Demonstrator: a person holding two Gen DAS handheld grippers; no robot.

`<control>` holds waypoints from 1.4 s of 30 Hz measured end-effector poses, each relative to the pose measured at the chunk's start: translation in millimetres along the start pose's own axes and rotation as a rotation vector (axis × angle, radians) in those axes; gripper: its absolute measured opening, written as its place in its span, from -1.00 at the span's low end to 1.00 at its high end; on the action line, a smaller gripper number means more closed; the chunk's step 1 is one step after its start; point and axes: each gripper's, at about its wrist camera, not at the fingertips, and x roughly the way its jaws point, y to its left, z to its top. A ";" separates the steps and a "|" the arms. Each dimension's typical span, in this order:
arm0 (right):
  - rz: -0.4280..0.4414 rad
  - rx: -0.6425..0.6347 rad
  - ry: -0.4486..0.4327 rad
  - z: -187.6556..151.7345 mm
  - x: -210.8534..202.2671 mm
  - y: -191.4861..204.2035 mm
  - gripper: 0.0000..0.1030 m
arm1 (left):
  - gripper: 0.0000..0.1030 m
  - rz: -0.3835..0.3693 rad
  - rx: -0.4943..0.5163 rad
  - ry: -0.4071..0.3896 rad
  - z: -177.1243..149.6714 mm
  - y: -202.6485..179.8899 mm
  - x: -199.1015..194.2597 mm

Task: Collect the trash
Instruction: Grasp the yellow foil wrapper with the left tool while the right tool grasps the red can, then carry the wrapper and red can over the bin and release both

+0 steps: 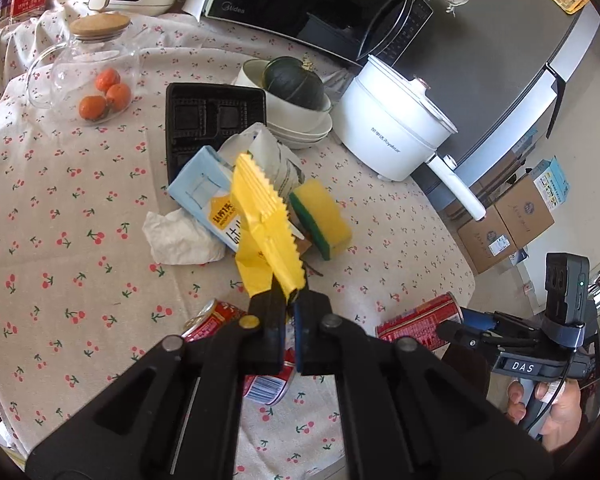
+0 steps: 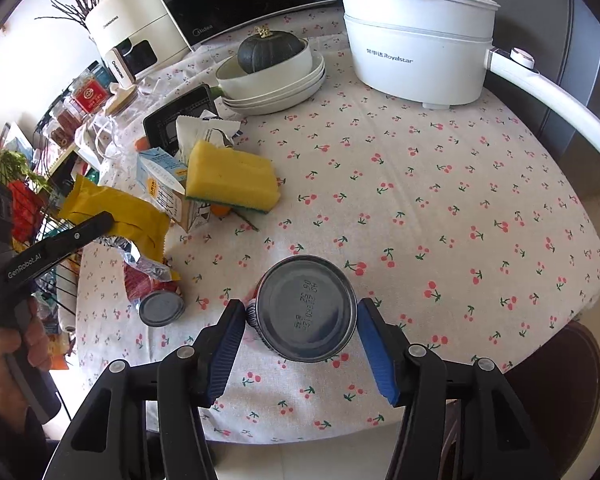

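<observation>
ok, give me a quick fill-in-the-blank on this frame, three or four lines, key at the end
The left tool is shut on a yellow ____.
The can between the right tool's fingers is held with its ____ towards the camera.
The squash sits in a white ____.
The sponge has its ____ side up.

Missing: wrapper; base; bowl; yellow

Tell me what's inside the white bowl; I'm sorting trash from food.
A dark green squash sits in the white bowl, stem up. Its underside and the bowl's bottom are hidden, so anything beneath it cannot be seen.
</observation>
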 end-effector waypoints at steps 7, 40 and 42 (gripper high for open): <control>-0.021 0.011 -0.029 -9.6 -20.6 -13.4 0.12 | -0.94 -0.030 0.066 0.002 -6.9 -27.5 -7.7; -0.241 0.280 -0.052 -141.0 -111.5 -204.1 0.12 | -0.94 -0.340 0.458 0.235 -110.7 -253.0 79.8; -0.256 0.301 -0.042 -151.2 -113.3 -218.3 0.12 | -0.94 -0.356 0.478 0.254 -119.6 -262.7 87.5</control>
